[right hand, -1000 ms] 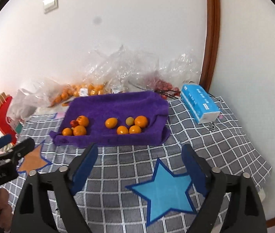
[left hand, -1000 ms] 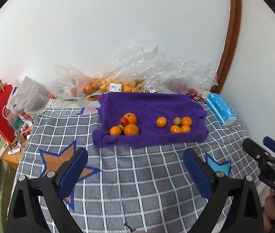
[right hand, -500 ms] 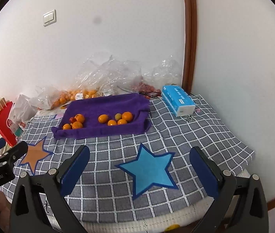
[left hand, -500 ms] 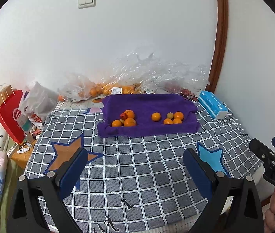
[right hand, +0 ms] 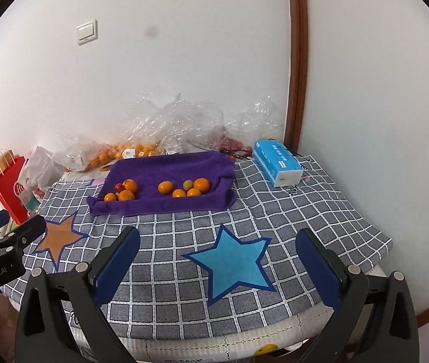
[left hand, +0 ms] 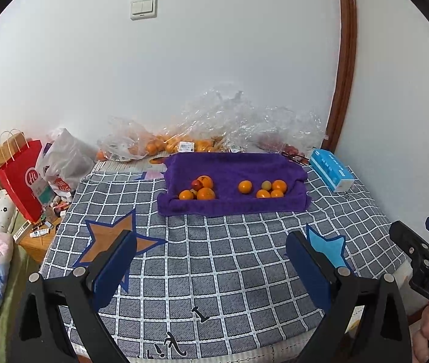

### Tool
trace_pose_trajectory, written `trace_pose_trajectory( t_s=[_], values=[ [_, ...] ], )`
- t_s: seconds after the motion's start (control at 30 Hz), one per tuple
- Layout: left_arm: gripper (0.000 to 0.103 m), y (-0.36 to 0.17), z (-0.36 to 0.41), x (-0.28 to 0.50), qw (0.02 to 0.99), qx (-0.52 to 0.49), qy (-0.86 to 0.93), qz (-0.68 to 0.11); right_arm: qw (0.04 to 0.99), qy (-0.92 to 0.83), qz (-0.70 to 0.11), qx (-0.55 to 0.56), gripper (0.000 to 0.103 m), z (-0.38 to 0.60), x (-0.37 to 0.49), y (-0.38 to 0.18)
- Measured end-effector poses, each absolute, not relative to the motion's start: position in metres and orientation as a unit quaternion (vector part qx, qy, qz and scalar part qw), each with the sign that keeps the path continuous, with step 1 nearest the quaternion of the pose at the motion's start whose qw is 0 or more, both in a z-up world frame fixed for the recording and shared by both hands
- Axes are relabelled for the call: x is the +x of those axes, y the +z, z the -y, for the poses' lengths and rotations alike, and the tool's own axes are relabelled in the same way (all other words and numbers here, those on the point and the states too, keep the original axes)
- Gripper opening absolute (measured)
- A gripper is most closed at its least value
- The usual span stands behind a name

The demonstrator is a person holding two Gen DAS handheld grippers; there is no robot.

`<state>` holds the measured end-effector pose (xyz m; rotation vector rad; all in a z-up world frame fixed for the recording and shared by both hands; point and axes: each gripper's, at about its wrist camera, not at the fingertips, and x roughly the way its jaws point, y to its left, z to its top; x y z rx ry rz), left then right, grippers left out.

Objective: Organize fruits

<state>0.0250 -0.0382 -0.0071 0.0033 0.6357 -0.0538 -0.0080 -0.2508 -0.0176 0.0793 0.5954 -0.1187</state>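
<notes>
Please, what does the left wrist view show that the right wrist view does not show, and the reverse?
Only the left wrist view shows the open left tool from behind, and black letters on the checked cloth near its front edge. Only the right wrist view shows the open right tool from behind and the whole blue star. Both show the purple towel with two groups of fruit, the blue box, the red bag.
</notes>
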Motion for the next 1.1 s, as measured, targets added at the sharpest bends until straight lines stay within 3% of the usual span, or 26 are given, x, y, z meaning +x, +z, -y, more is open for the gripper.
trace_pose_trajectory(
  t_s=[1.1],
  values=[
    [0.100,-0.0076,0.0396,0.0175,0.949,0.008,-0.026,-0.313,0.953,-0.056,-0.295,0.045,0.101,0.2518,-0.0139,-0.0195]
  ],
)
